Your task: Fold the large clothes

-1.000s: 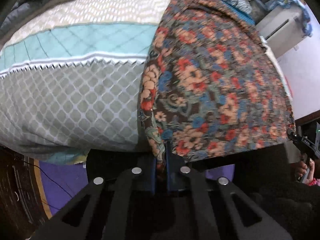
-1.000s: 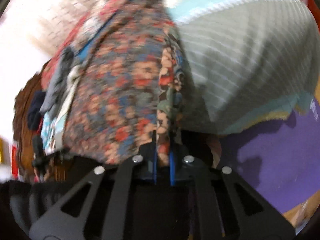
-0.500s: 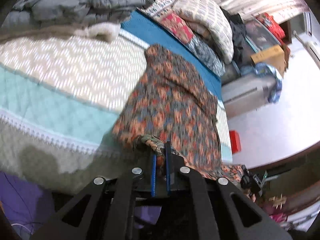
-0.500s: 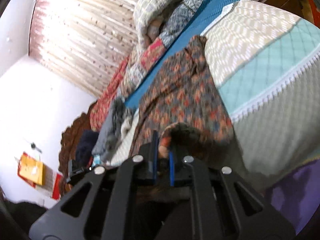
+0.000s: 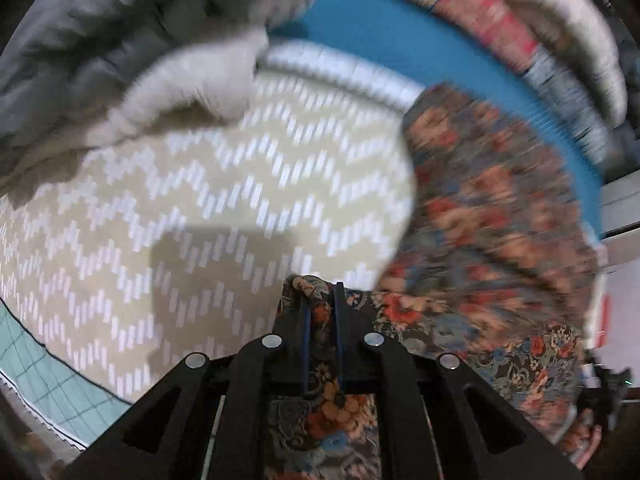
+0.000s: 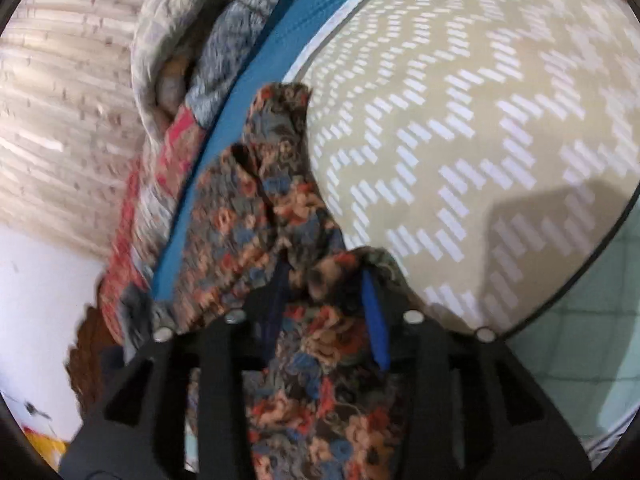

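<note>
Floral cloth lies along the zigzag bedspread, beside the blue sheet. The left gripper pinches its near edge. The right gripper has parted fingers with cloth bunched between.

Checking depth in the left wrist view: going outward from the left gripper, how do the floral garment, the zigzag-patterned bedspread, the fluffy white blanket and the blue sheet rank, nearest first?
1. Floral garment: pinched in the left gripper, trailing right.
2. Zigzag-patterned bedspread: directly ahead and left.
3. Fluffy white blanket: upper left, beyond the bedspread.
4. Blue sheet: top, along the far edge.
</note>
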